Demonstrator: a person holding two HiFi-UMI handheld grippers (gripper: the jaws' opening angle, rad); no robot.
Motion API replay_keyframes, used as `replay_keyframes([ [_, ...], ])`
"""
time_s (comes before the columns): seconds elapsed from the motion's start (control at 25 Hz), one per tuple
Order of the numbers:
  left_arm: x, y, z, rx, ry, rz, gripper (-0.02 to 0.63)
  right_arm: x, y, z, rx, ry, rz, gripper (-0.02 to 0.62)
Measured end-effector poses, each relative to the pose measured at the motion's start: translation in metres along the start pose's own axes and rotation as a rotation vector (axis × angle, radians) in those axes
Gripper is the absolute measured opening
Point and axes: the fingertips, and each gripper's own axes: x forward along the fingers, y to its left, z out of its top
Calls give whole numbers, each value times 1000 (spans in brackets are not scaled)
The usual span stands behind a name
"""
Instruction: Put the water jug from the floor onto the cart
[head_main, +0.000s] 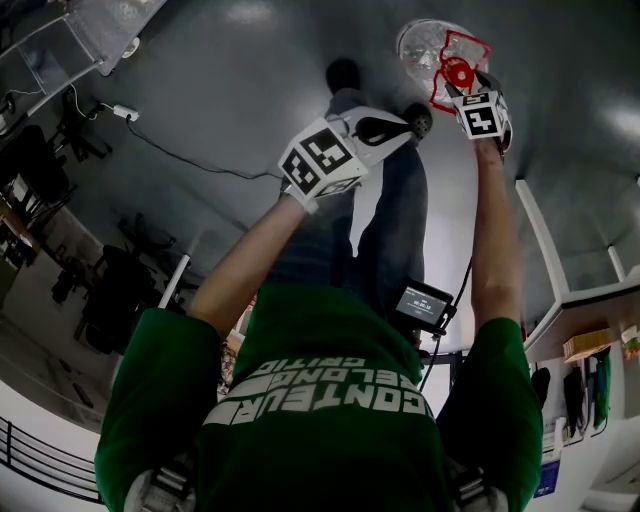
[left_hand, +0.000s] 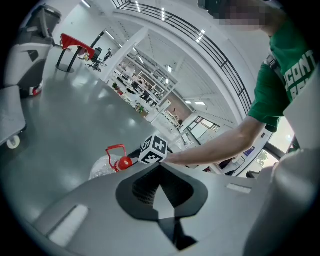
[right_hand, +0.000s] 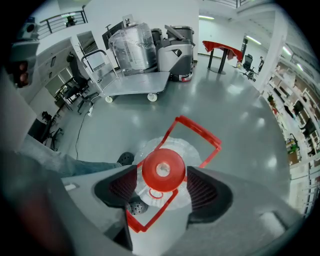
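The clear water jug (head_main: 428, 42) stands on the grey floor, with a red cap (right_hand: 163, 169) and a red carry handle (right_hand: 197, 131). My right gripper (right_hand: 163, 191) points steeply down over it, open, and its dark pads (right_hand: 202, 192) stand on either side of the cap. In the head view the right gripper (head_main: 462, 88) sits right at the jug's neck. My left gripper (head_main: 405, 125) hangs shut and empty, apart from the jug on its left. From the left gripper view the jug (left_hand: 102, 167) shows past the shut left gripper (left_hand: 161, 197).
A flat grey cart (right_hand: 135, 82) stands further off, with another large clear jug (right_hand: 130, 47) on it and a grey floor machine (right_hand: 176, 49) beside it. The person's shoe (right_hand: 125, 159) is next to the jug. A cable (head_main: 190, 155) runs across the floor.
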Motion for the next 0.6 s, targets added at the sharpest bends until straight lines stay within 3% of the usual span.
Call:
replay_keyframes([
  [0.6,1,9,3,-23,2,-4,15,25,-2,0,23,36,-15,305],
])
